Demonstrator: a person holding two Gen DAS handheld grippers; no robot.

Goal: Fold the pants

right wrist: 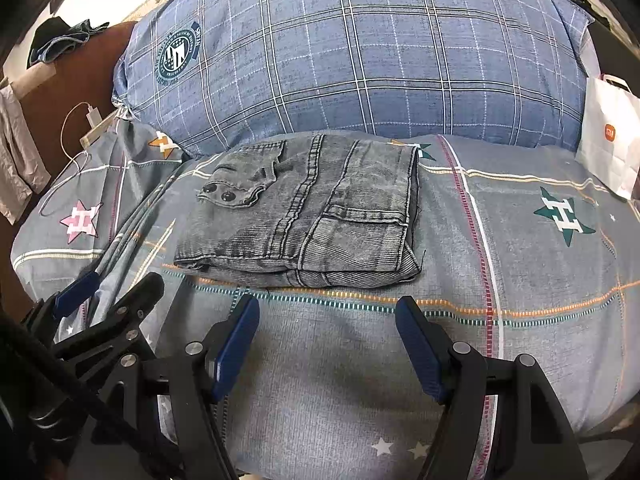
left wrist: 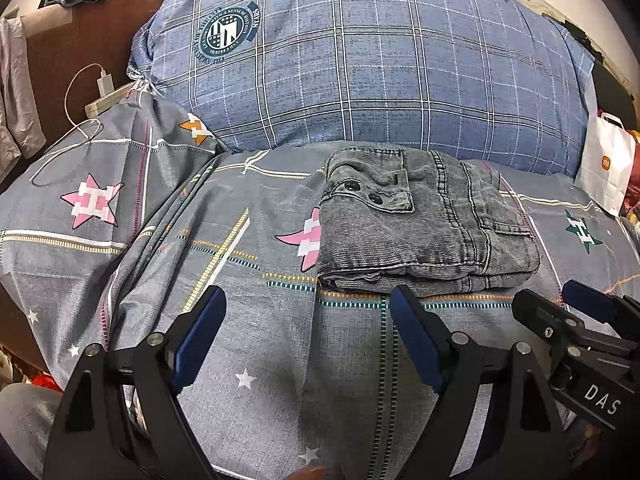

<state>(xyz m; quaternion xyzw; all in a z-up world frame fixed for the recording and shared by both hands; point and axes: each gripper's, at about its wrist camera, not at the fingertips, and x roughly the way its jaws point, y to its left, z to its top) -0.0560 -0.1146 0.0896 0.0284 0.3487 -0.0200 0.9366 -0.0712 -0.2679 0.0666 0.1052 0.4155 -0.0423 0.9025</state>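
Grey washed jeans [left wrist: 424, 224] [right wrist: 304, 208] lie folded into a compact rectangle on the grey patterned bed sheet [left wrist: 256, 320] [right wrist: 520, 264], two dark buttons showing near the waistband. My left gripper [left wrist: 306, 304] stands open just in front of the pants' near edge, nothing between its blue pads. My right gripper [right wrist: 328, 312] is open too, a little short of the same near edge, and holds nothing. Each gripper shows at the edge of the other's view: the right gripper [left wrist: 556, 296] at lower right, the left gripper [right wrist: 116, 280] at lower left.
A large blue plaid pillow [left wrist: 360, 60] [right wrist: 352, 52] lies right behind the pants. A white paper bag [left wrist: 606, 164] [right wrist: 610, 136] stands at the right. A white charger and cable [left wrist: 96, 92] [right wrist: 86, 120] lie at the left by a brown headboard [left wrist: 72, 56].
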